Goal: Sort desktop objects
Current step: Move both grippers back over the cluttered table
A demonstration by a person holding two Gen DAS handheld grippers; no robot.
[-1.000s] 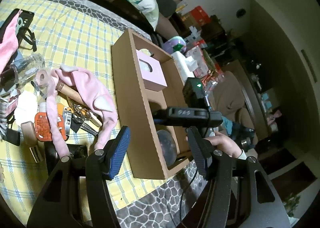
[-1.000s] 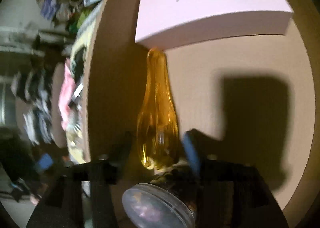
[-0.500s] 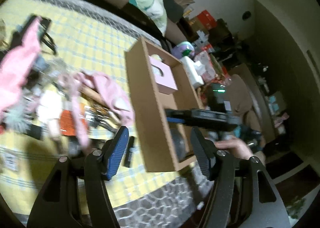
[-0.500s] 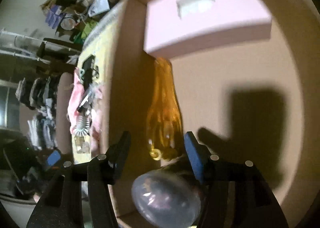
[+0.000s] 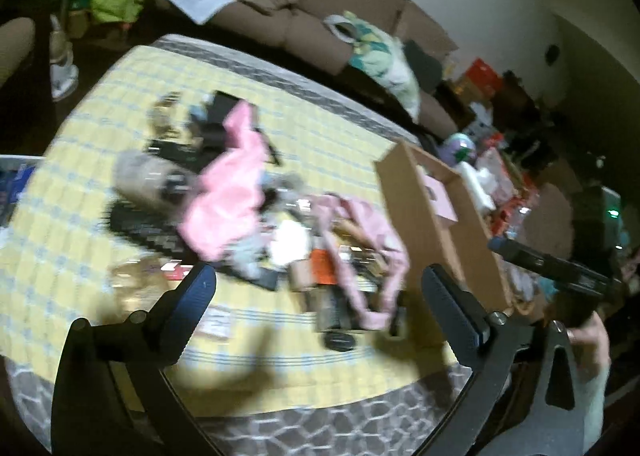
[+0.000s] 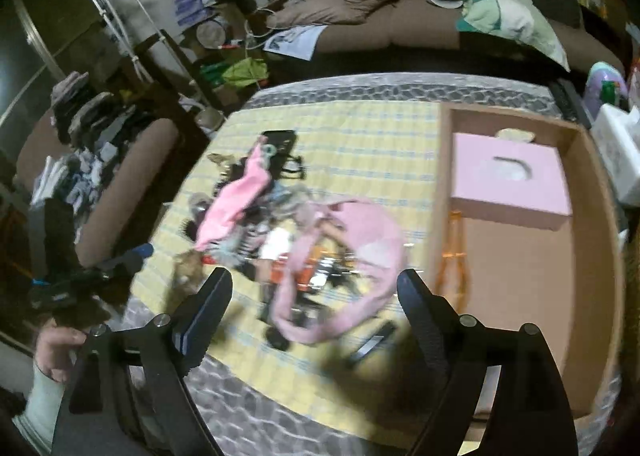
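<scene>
A heap of small objects lies mid-table on the yellow checked cloth [image 5: 80, 216], with a pink cloth [image 5: 232, 192] and a pink fleecy band [image 6: 360, 240] on top. My left gripper [image 5: 316, 280] hovers over the heap's near edge; its jaws are opening and nothing is between them. My right gripper [image 6: 314, 278] hangs above the heap, its jaws also opening and empty. To the right stands a cardboard box [image 6: 592, 216] holding a pink tissue box [image 6: 508, 180] and an amber glass vase [image 6: 454, 256] lying along its left wall.
The cloth's grey patterned border [image 6: 256, 412] marks the near table edge. A brown sofa [image 6: 400, 16] with a printed cushion [image 6: 508, 16] lies beyond the table. A chair with piled clothes [image 6: 92, 128] stands left. Cluttered boxes [image 5: 492, 176] sit right of the cardboard box.
My right gripper let go of the amber vase, rose out of the box and rolled level. My left gripper swung left toward the heap. Both jaws spread wider.
</scene>
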